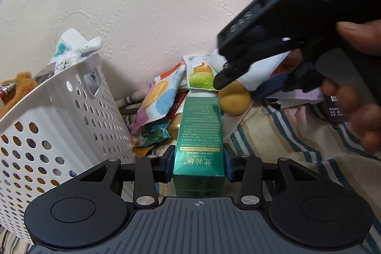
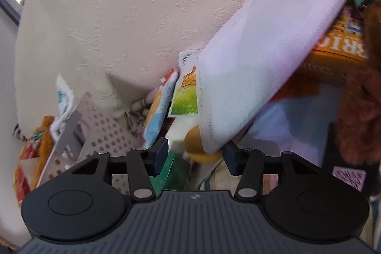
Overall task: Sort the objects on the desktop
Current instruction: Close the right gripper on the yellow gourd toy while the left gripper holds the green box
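Observation:
My left gripper (image 1: 198,162) is shut on a long green box (image 1: 200,132) that points forward over the striped cloth (image 1: 297,135). A white perforated basket (image 1: 59,125) stands at the left, with items in it. My right gripper (image 2: 195,156) is open, and the lower end of a white mesh bag (image 2: 262,51) and a yellow round toy (image 2: 197,144) lie between its fingers. In the left wrist view the right gripper (image 1: 223,77) reaches into the pile from the upper right. The green box (image 2: 171,170) shows below the right gripper's left finger.
Colourful snack packets (image 1: 162,97) and a green sachet (image 1: 202,77) lie against the cream wall. An orange box (image 2: 333,56) and a brown plush toy (image 2: 362,99) sit at the right. The basket also shows at the left of the right wrist view (image 2: 95,135).

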